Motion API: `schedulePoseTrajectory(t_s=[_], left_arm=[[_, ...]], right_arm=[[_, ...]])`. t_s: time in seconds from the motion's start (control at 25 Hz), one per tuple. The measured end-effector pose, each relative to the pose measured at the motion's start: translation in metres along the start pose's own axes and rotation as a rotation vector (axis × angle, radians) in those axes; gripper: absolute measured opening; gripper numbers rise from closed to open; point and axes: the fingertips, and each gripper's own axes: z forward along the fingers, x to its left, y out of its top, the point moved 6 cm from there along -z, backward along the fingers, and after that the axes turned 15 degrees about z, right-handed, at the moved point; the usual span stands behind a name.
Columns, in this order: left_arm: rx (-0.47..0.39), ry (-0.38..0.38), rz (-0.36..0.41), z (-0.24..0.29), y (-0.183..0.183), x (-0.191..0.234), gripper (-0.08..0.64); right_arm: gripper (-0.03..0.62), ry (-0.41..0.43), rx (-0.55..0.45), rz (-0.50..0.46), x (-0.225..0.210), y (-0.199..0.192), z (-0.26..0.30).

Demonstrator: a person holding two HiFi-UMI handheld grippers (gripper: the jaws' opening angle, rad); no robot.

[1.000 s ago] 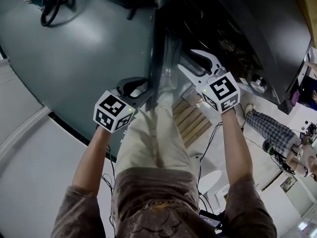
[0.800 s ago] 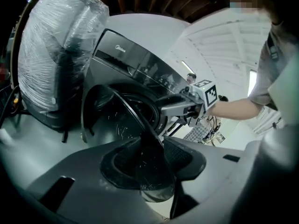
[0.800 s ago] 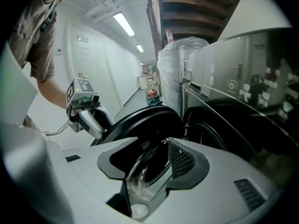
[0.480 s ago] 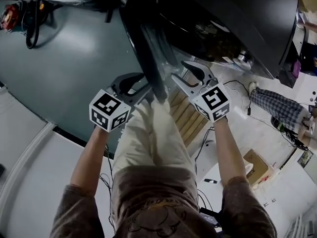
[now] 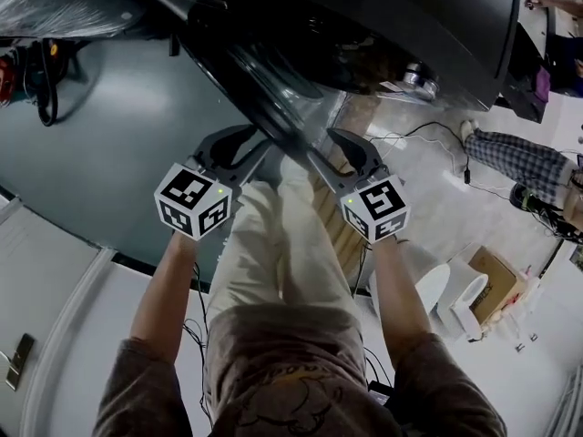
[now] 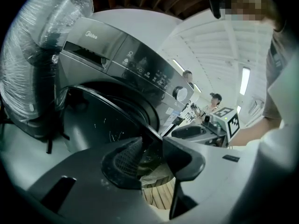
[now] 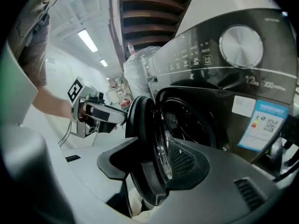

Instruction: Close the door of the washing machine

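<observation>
The dark washing machine [image 5: 364, 25] fills the top of the head view. Its round door [image 5: 264, 98] stands part open, edge-on to me. My right gripper [image 5: 319, 146] is shut on the door's lower rim. In the right gripper view the rim [image 7: 140, 120] sits between the jaws of the right gripper [image 7: 149, 141], one on the outer face and one on the glass. The drum mouth [image 7: 191, 120] lies behind. My left gripper [image 5: 271, 153] is on the door's other side. In its own view the left gripper [image 6: 152, 146] is closing slightly; the door's edge [image 6: 117, 106] reaches the gap unpressed.
A plastic-wrapped bulky thing [image 6: 37, 55] stands left of the machine. Wooden slats [image 5: 337, 217] lie on the floor under the door, by my legs [image 5: 282, 244]. A person in checked trousers [image 5: 519, 162], a cardboard box [image 5: 496, 280] and cables are at the right.
The door has swung in toward the machine's front. Both grippers went along with it, and the right gripper rolled while its jaws stayed on the rim.
</observation>
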Motion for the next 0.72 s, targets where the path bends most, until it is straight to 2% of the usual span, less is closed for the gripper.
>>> schedulePoseTrajectory(t_s=[0.16,0.28,0.4,0.52,0.6,0.72], left_arm=[[-0.019,-0.005,0.013,0.01,0.006,0.002,0.123],[-0.027,-0.004,0.02,0.018,0.011,0.004,0.114],[-0.033,0.0,0.028,0.027,0.017,0.006,0.097],[-0.031,0.011,0.049,0.034,0.022,0.01,0.067],[-0.03,0.016,0.061,0.039,0.025,0.012,0.057],[-0.037,0.019,0.068,0.048,0.031,0.015,0.048]], right_arm=[[0.188,-0.056,-0.048,0.117,-0.008,-0.013,-0.008],[0.179,-0.081,-0.052,0.13,-0.011,-0.02,-0.01],[0.099,-0.114,-0.051,0.122,-0.017,-0.027,-0.011],[0.076,-0.143,-0.055,0.159,-0.025,-0.033,-0.01],[0.038,-0.157,-0.063,0.187,-0.03,-0.035,-0.01],[0.026,-0.181,-0.086,0.224,-0.041,-0.037,-0.008]])
